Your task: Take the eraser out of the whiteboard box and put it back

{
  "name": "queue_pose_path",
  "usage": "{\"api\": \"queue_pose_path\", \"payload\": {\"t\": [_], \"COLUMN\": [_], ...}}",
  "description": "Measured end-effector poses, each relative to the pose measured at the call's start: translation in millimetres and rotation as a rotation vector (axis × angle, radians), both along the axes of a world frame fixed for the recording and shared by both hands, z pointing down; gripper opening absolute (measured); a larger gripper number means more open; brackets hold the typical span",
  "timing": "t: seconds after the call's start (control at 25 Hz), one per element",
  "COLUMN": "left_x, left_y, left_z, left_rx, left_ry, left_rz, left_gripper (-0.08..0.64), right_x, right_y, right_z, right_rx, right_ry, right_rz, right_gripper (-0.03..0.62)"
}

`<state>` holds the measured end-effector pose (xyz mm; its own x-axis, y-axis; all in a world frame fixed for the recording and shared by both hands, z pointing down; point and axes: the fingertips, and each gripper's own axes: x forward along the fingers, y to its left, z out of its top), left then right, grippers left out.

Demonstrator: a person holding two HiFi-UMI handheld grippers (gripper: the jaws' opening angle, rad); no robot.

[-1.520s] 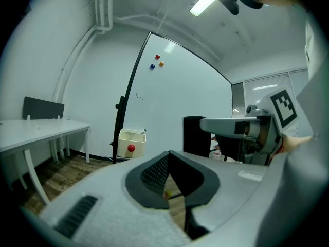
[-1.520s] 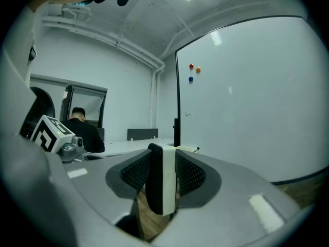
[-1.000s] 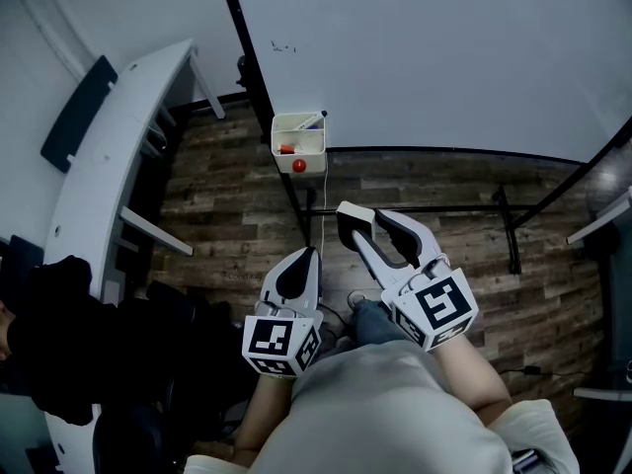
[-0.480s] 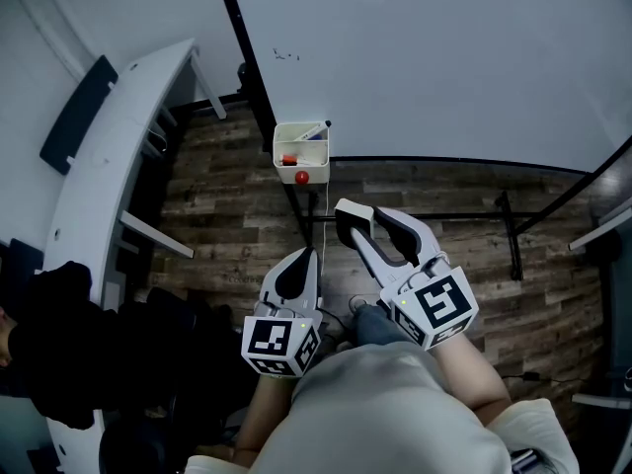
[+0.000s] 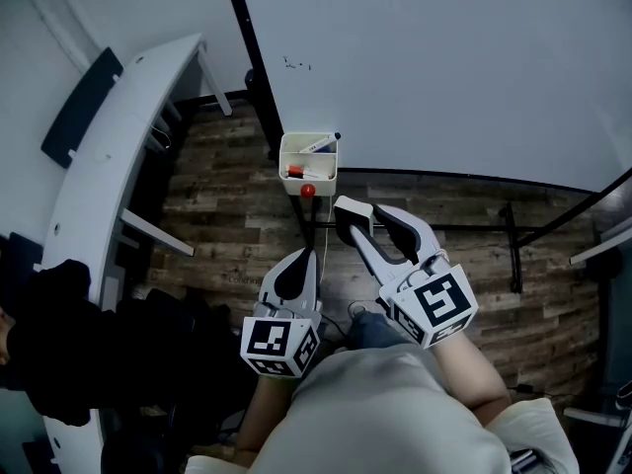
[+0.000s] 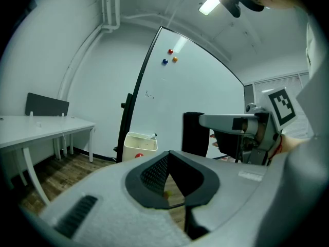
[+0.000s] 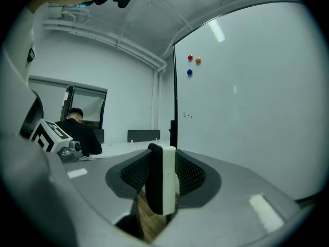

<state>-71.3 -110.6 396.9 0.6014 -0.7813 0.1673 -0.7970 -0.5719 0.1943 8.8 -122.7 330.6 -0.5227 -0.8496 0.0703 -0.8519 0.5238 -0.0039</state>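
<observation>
A white whiteboard box [image 5: 309,164] hangs at the lower left corner of the whiteboard [image 5: 444,67], with a marker [image 5: 322,143] and a red thing [image 5: 292,173] inside. The box [image 6: 140,145] also shows in the left gripper view, ahead and left of my jaws. My right gripper [image 5: 370,223] is shut on the eraser [image 7: 163,179], a white block with a black face standing upright between the pads. It is held level, short of the box. My left gripper [image 5: 301,265] sits beside it, lower left, shut with nothing in it [image 6: 167,156].
A long white desk [image 5: 109,156] runs along the left, with dark chairs and cloth [image 5: 59,344] below it. The board's black stand legs [image 5: 509,235] cross the wooden floor. A person [image 7: 77,130] sits at a far desk. Coloured magnets [image 6: 170,51] stick high on the board.
The box and the board's edge have drawn nearer and lower in the head view; both grippers have advanced toward them together. The eraser stays gripped.
</observation>
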Motion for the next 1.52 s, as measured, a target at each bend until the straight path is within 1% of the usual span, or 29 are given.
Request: {"api": "queue_pose_path", "payload": {"t": [0.08, 0.48, 1.0, 1.52], "left_x": [0, 1, 2, -2], "left_y": [-6, -39, -69, -95], "left_z": [0, 1, 2, 4], "left_rx": [0.0, -0.003, -0.012, -0.021], "left_ry": [0.0, -0.017, -0.033, -0.038], "left_rz": [-0.008, -0.037, -0.083, -0.138], "left_gripper": [0.005, 0.005, 0.005, 0.004], "right_x": [0, 0, -1, -13], "right_y": [-8, -48, -98, -141], "right_z": [-3, -4, -12, -7], "right_rx": [0.012, 0.004, 0.021, 0.014], "right_ry": [-0.003, -0.005, -0.021, -0.016], "right_rz": [-0.009, -0.05, -0.105, -0.166], "right_gripper": [0.152, 0.152, 0.152, 0.152]}}
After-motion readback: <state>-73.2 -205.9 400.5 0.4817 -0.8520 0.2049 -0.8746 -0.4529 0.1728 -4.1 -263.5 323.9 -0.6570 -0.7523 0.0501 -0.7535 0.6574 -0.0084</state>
